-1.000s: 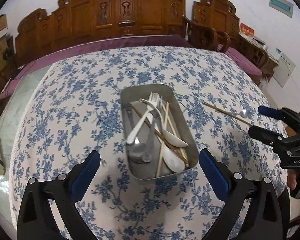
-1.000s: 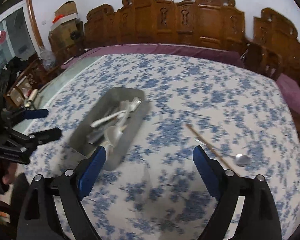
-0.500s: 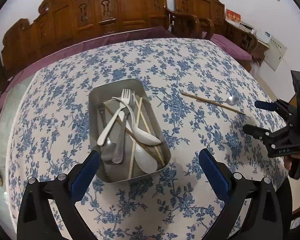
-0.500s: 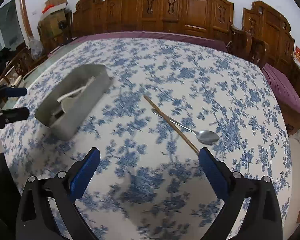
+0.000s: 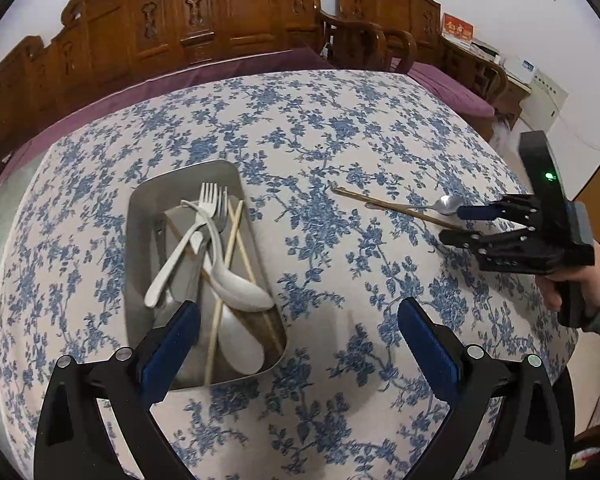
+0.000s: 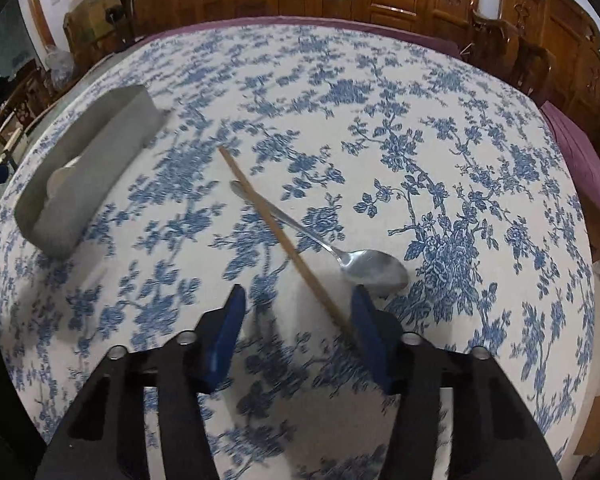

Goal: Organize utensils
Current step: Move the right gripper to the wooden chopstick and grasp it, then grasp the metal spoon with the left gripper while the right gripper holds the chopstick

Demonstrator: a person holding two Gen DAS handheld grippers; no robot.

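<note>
- Left gripper [image 5: 298,340] is hovering with jaws wide apart above the metal tray [image 5: 140,216], which is holding forks, spoons and chopsticks lying lengthwise.
- Right gripper [image 6: 298,330] is closing around 1 chopstick [image 6: 276,232], pads not yet pressing; it is running diagonally across the steel spoon [image 6: 372,272] on the floral tablecloth [image 6: 460,160].

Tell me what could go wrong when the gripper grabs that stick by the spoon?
The right gripper, jaws closing, has the thin wooden chopstick between them, not yet pinched. The chopstick crosses over the shiny metal spoon, so lifting could drag or flip the spoon. The thin chopstick may also slip or roll on the blue-flowered tablecloth.
</note>
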